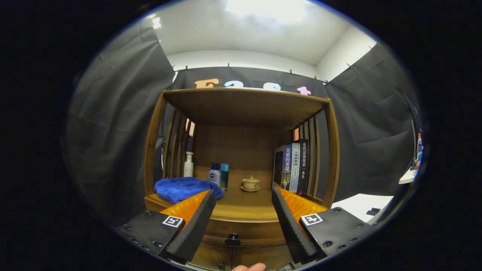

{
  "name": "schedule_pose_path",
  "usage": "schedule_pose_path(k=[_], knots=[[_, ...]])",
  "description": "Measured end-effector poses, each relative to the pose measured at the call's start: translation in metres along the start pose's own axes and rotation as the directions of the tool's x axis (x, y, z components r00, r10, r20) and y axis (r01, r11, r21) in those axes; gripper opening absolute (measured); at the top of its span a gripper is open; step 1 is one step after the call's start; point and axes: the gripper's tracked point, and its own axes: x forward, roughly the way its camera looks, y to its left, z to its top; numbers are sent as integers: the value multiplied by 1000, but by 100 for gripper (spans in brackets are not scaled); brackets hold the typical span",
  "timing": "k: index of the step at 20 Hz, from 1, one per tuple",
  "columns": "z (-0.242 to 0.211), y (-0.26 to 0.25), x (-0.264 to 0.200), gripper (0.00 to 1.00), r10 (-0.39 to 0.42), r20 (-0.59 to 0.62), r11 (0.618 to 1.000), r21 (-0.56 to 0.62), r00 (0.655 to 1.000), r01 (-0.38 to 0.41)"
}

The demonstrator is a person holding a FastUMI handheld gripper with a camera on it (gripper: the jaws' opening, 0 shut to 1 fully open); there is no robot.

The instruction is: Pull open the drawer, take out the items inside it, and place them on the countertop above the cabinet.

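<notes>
- The drawer (pixel 241 252) sits closed under the countertop (pixel 244 207) of the wooden cabinet (pixel 244 150); its dark round knob (pixel 233 239) shows low on the front.
- The gripper (pixel 243 195) is held in front of the cabinet with its fingers spread wide and nothing between them; the knob lies below and between the two fingers, untouched.
- A fingertip (pixel 248 267) of the person shows just under the knob.
- On the countertop, above and left of the knob, lies a blue towel (pixel 182 188), right by the left finger.
- Behind the towel stand a white pump bottle (pixel 188 164), a small blue-capped bottle (pixel 214 174) and a teal bottle (pixel 224 175).
- Above the knob, further back, a small lidded teacup (pixel 250 183) rests on a saucer.
- Above and right of the knob, upright books (pixel 292 165) lean by the slatted side.
</notes>
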Motion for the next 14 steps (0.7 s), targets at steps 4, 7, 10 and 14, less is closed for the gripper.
schedule_pose_path(k=[4,7,10,14], knots=[[-42,1,22,98,4,-48,1000,-3,999,-4],[-72,2,32,98,11,-88,1000,-6,996,-11],[-102,8,35,98,26,-149,1000,-5,988,-27],[-140,11,41,98,40,-218,999,-21,975,-46]])
